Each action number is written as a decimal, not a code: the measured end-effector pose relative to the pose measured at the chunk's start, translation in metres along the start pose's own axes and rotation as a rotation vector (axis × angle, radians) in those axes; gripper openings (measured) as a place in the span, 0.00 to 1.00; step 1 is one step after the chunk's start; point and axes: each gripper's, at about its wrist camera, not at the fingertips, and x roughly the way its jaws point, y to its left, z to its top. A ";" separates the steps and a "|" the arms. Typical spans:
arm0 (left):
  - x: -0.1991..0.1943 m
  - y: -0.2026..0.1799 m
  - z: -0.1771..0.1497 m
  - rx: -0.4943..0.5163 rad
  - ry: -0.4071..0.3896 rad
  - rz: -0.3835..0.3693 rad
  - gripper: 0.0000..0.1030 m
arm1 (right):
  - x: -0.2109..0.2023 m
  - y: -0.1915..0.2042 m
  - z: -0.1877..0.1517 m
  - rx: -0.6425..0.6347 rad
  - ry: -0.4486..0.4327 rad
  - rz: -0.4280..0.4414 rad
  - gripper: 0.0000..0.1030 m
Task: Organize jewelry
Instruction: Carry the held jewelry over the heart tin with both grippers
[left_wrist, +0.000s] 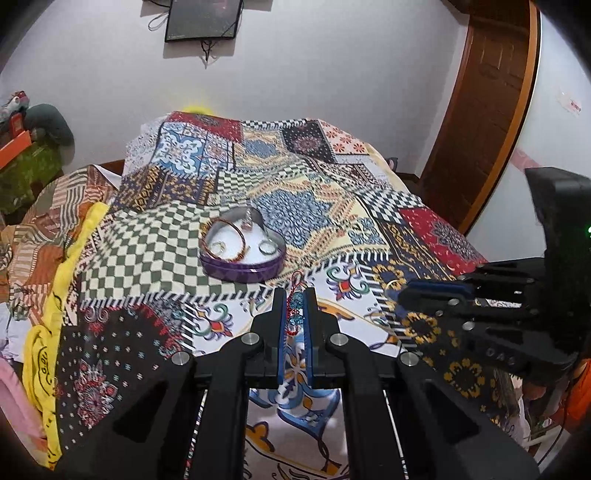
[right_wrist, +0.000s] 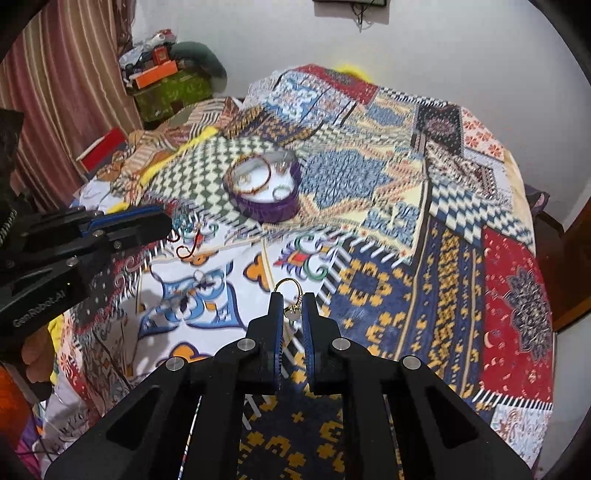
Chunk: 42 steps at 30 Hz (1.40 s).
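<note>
A round purple tin with a white floor sits on the patchwork bedspread; inside lie bangles and small rings. The same tin shows in the right wrist view. My left gripper is shut on a red string with blue beads, just in front of the tin. My right gripper is shut on a thin gold ring that sticks up between the fingertips, lifted off the cloth. Each gripper appears in the other's view: the right gripper and the left gripper.
The patterned bedspread covers the whole bed. Yellow cloth and piled fabrics lie on the left. A green box with clutter stands by the wall. A wooden door is at the right.
</note>
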 end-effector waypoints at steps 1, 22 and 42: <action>-0.001 0.001 0.002 0.000 -0.006 0.004 0.06 | -0.002 0.000 0.002 0.000 -0.010 -0.001 0.09; 0.001 0.034 0.039 -0.029 -0.081 0.059 0.06 | -0.006 0.005 0.062 0.010 -0.139 0.038 0.09; 0.075 0.071 0.059 -0.076 -0.007 0.071 0.06 | 0.066 -0.006 0.098 0.072 -0.032 0.080 0.09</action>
